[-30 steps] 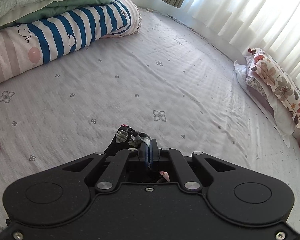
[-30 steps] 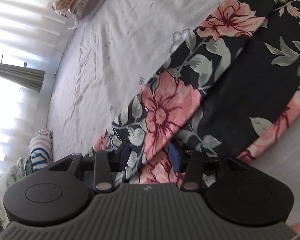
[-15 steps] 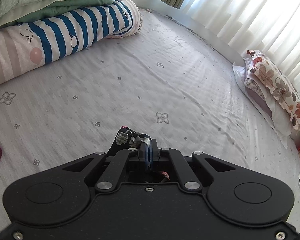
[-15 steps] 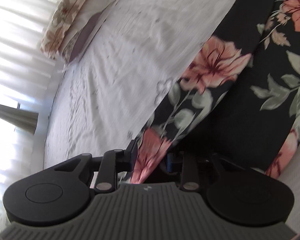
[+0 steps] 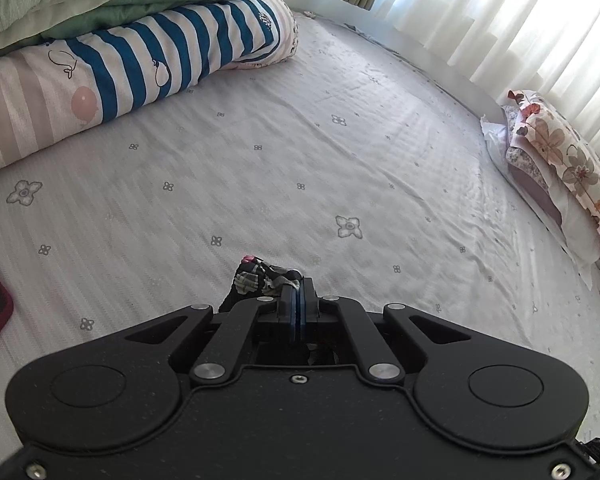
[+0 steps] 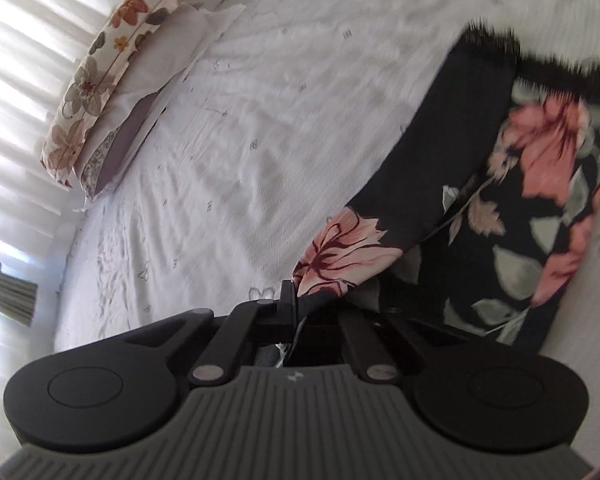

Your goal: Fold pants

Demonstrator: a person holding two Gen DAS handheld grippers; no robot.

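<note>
Left gripper pinched tight on a small bunched corner of the pants, dark cloth poking out just ahead of the blue pads; rest of the garment hidden under the housing in that view. Right gripper just been closing, now clamped narrow on a fold of the pants, a pink-flowered edge caught right at the fingertips.

From the right wrist view: black floral pants stretched away from the gripper up and to the right across the bed, long axis running diagonally toward the far hem with its blurred, ragged-looking edge at top right. Two layers seem to lie side by side there, one leg plain dark, the other flowered. Cloth partly lifted near the grip, flat on the sheet further out.

Both grips on the near end, then, and the free length lying ahead of the right gripper, not the left. Left view shows only open bed in front, a striped bolster and floral pillow well apart from the work.

Likely next: carry the held end along that long axis toward the far hem. Risk: the thin pinch slipping, or the layers skewing.
</note>
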